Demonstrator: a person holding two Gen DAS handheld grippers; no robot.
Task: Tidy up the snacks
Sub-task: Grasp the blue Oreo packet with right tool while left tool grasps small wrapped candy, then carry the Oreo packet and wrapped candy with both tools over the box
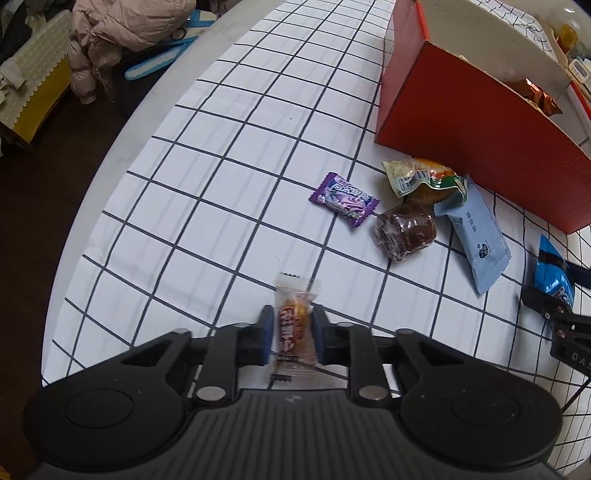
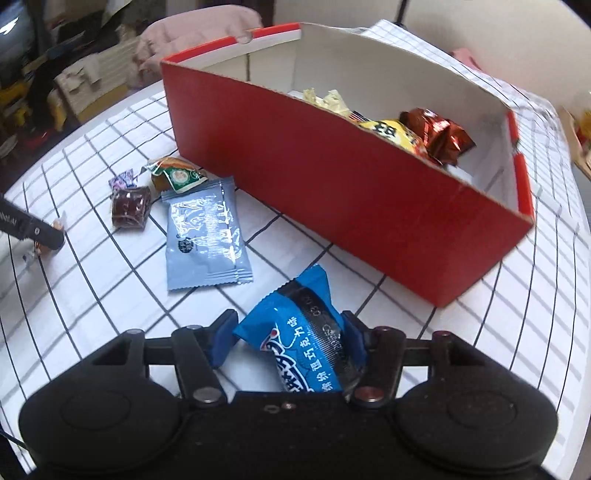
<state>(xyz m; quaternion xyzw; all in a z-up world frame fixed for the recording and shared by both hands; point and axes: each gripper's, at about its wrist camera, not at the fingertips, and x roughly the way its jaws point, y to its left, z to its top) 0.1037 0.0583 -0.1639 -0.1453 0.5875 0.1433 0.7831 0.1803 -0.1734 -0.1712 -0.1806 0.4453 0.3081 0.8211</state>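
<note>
My left gripper is shut on a small clear-wrapped orange candy just above the checked tablecloth. My right gripper is shut on a bright blue snack packet, near the front wall of the red box. The box holds several snacks, among them a brown foil packet. On the cloth lie a purple candy, a dark brown wrapped cake, a green-and-orange wrapped bun and a pale blue packet.
The round table's edge curves on the left, with dark floor below. A beige jacket hangs on a chair beyond it. The red box stands at the right of the left wrist view.
</note>
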